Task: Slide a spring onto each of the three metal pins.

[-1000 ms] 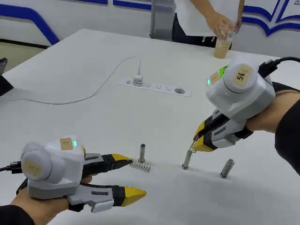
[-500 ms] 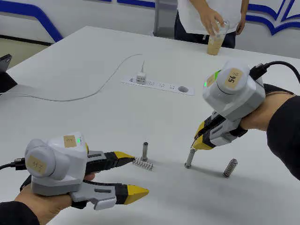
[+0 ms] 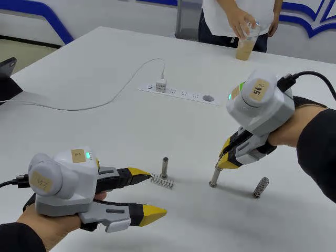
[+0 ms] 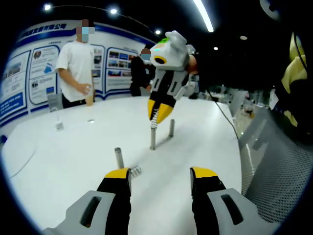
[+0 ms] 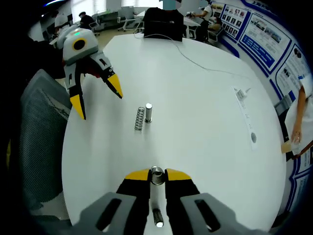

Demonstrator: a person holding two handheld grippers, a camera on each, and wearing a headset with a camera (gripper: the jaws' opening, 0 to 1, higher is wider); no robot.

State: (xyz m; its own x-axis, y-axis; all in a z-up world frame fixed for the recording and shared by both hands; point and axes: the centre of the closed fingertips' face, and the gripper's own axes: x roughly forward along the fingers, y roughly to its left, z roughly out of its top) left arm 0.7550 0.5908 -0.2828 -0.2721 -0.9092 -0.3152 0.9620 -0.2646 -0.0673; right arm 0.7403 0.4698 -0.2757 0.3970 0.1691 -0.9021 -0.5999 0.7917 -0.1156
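My right gripper [image 3: 224, 160] is shut on a small steel spring [image 5: 156, 175] and holds it at the top of the middle metal pin [image 3: 214, 177], which leans a little. Further right stands a pin with a spring [image 3: 260, 187] around it. On the left a bare pin [image 3: 165, 167] stands upright, with a loose spring [image 3: 161, 181] lying at its foot. My left gripper [image 3: 147, 193] hovers open just left of that loose spring, with nothing between its fingers. In the left gripper view the bare pin [image 4: 119, 157] and the loose spring [image 4: 135, 171] sit just past my left gripper [image 4: 160, 174].
A white power strip [image 3: 181, 94] with a plugged charger and a long cable lies across the middle of the white table [image 3: 105, 115]. At the far edge a person holds a cup [image 3: 244, 48]. A dark object [image 3: 7, 68] sits at the left edge.
The head view has shifted a little. My right gripper stays at the middle pin's top with the spring. My left gripper has hardly moved.
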